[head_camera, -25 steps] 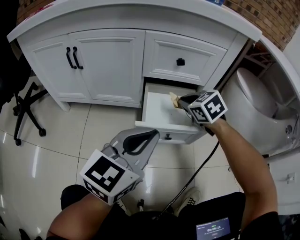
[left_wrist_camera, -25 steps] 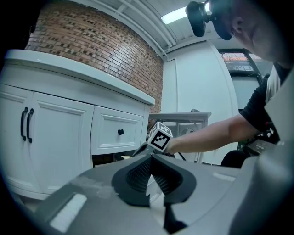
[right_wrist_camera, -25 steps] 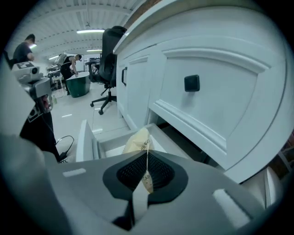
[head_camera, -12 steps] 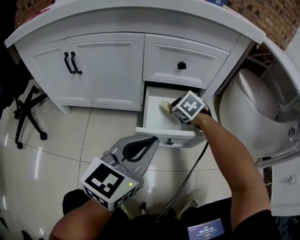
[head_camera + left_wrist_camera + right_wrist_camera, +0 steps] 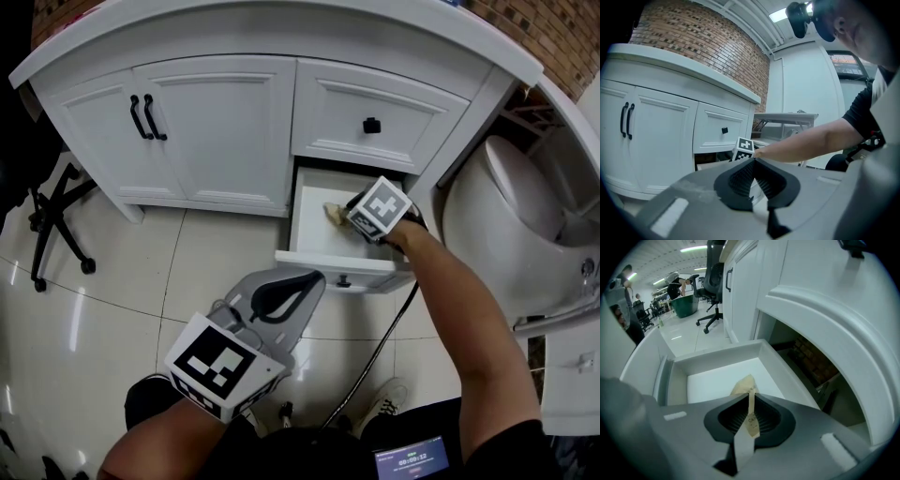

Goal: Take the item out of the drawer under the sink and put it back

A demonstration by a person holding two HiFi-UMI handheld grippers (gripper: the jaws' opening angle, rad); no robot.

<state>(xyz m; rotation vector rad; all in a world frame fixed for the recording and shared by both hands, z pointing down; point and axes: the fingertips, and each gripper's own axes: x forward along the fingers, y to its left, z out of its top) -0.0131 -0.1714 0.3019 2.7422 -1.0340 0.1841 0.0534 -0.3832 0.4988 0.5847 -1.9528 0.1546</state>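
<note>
The small tan packet (image 5: 743, 386) is pinched edge-on between the jaws of the right tool (image 5: 751, 416), which are closed tight on its near end, while its crumpled far end sticks out past the tips over the white floor of the open drawer (image 5: 717, 380). Whether that far end touches the drawer floor cannot be told. In the head view the packet (image 5: 334, 213) sits inside the drawer (image 5: 314, 246) toward its back edge, about midway between the side walls, and the right tool (image 5: 349, 217) reaches in from the drawer's right side with its marker cube on top and the person's forearm (image 5: 450, 291) running back from it. The drawer is the lower one on the right of a white vanity cabinet (image 5: 216, 131), pulled well out, with a small black knob (image 5: 343, 279) on its front; the upper drawer (image 5: 375, 98) above it is closed. The left tool (image 5: 302, 281) hangs over the tiled floor (image 5: 141, 281) just in front of the drawer's front left corner, apart from it; in its own view the left tool (image 5: 753, 171) has its jaws pressed together with nothing between them. A white toilet (image 5: 506, 216) stands to the right of the cabinet, and a black chair base (image 5: 52, 225) stands at the left.
</note>
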